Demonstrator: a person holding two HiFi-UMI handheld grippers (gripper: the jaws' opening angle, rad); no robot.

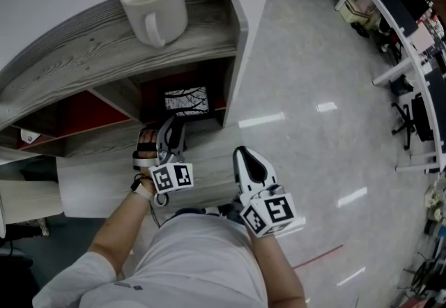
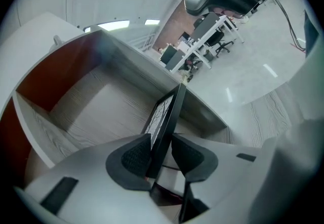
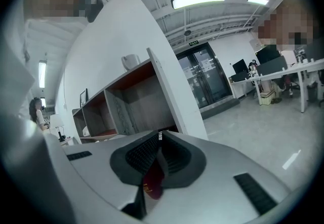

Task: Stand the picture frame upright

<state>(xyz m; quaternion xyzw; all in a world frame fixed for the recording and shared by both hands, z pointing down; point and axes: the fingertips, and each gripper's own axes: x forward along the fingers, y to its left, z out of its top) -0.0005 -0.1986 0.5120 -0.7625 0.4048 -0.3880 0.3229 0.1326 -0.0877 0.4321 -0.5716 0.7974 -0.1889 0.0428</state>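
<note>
The black picture frame (image 1: 187, 99) with a tree print stands on edge in the right-hand cubby of the grey wooden shelf (image 1: 77, 56), its picture side facing me. My left gripper (image 1: 171, 130) reaches into the cubby from the front. In the left gripper view the frame (image 2: 167, 109) runs edge-on between the jaws of the left gripper (image 2: 162, 143), leaning a little to the right. Both pads (image 2: 134, 154) touch its sides near their tips. My right gripper (image 1: 249, 160) hovers off the shelf's right corner, and the right gripper (image 3: 158, 139) is shut on nothing.
A white mug (image 1: 155, 5) stands on the shelf top above the cubby. A red-backed cubby (image 1: 66, 115) lies to the left. Right of the shelf's white end panel (image 1: 254, 35) is polished floor (image 1: 327, 132), with desks and chairs (image 1: 411, 28) further off.
</note>
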